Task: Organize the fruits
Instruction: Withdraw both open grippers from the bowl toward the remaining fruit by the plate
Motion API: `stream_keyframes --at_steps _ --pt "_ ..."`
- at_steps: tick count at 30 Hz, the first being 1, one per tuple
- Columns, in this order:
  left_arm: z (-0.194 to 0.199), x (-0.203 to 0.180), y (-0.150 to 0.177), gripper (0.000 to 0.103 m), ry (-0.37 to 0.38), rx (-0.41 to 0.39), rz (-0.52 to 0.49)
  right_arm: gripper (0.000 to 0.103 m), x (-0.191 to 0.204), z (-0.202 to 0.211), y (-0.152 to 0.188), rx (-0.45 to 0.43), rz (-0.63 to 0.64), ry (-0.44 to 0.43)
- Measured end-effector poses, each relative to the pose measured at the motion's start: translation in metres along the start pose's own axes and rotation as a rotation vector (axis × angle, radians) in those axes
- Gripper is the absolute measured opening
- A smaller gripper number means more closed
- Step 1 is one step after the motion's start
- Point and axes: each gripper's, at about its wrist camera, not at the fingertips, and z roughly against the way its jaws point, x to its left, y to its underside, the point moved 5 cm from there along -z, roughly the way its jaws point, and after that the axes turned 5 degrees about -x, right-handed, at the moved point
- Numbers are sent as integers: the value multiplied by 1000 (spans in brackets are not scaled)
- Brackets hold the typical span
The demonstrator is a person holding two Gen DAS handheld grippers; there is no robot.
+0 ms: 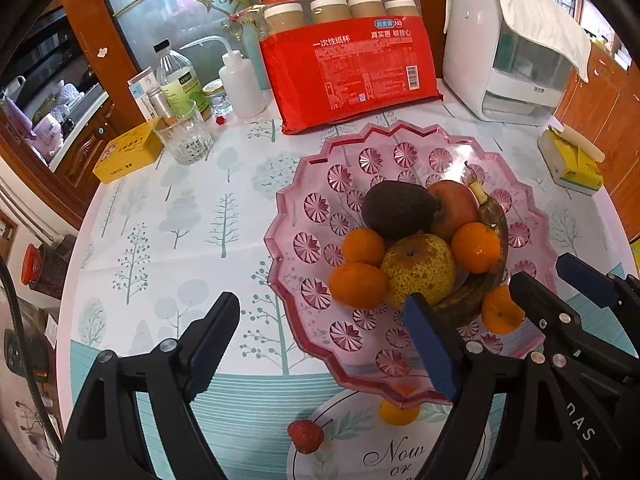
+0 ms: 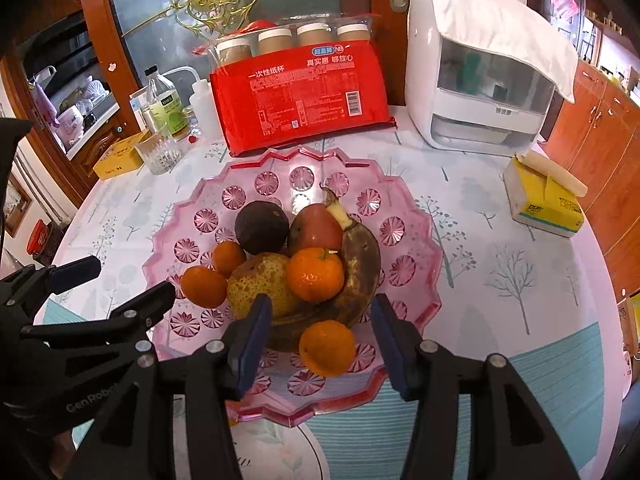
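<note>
A pink cut-glass fruit bowl (image 1: 316,208) (image 2: 192,216) holds a dark avocado (image 1: 400,209) (image 2: 261,227), a red apple (image 1: 456,210) (image 2: 316,229), a speckled pear (image 1: 418,268) (image 2: 260,286), a browned banana (image 1: 476,292) (image 2: 360,268) and several tangerines (image 1: 476,247) (image 2: 327,347). On a white plate (image 1: 344,452) by the near edge lie a lychee (image 1: 306,436) and a tangerine (image 1: 400,410), partly under the bowl's rim. My left gripper (image 1: 324,344) is open and empty over the bowl's near-left rim. My right gripper (image 2: 320,344) is open, either side of the nearest tangerine without gripping it.
At the back stand a red pack of paper cups (image 1: 352,68), a white appliance (image 1: 504,56), bottles (image 1: 176,80), a glass (image 1: 184,136) and a yellow tin (image 1: 128,152). A tissue pack (image 2: 544,200) lies at the right. The table edge curves round on both sides.
</note>
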Motion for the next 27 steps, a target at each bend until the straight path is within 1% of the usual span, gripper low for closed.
stream_keyframes --at_steps 10,27 --pt "23 4 6 86 4 -16 3 52 2 20 1 -21 -11 5" --pt "78 20 14 86 11 -78 17 52 9 67 7 -66 -11 30"
